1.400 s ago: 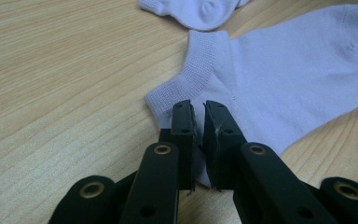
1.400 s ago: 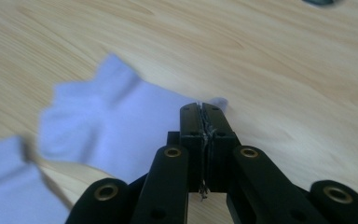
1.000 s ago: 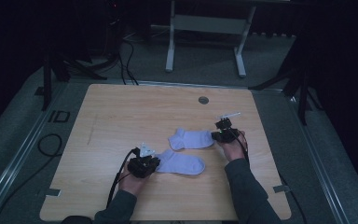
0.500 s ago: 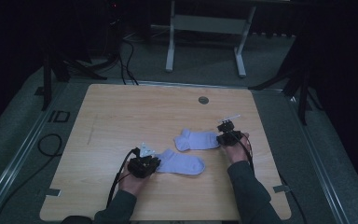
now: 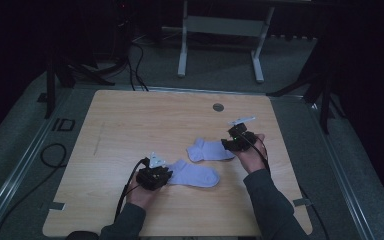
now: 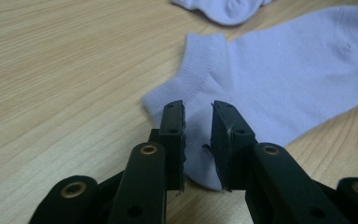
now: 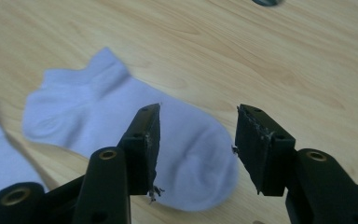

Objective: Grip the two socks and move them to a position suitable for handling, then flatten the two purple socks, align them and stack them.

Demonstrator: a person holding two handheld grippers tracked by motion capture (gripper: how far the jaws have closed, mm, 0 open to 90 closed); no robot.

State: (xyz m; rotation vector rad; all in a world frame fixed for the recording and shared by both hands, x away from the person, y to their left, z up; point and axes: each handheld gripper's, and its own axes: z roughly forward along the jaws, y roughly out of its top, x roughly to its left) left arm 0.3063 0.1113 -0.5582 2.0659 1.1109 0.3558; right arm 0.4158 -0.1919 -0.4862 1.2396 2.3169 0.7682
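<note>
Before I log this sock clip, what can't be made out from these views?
- Left gripper: whether its jaws pinch the near sock; the narrow gap hides the contact in the left gripper view.
- Far sock: its toe tip, behind the right gripper in the right gripper view.
- Round disc on the table: too small in the high view to identify.

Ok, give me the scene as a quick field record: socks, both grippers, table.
near sock: flat on the table, cuff end toward the left gripper
far sock: flat, toe end toward the right gripper
left gripper: fingers narrowly parted over the near sock's cuff end, not clamped
right gripper: fingers wide apart over the far sock's toe
table: light wood, round grommet near far edge
</note>
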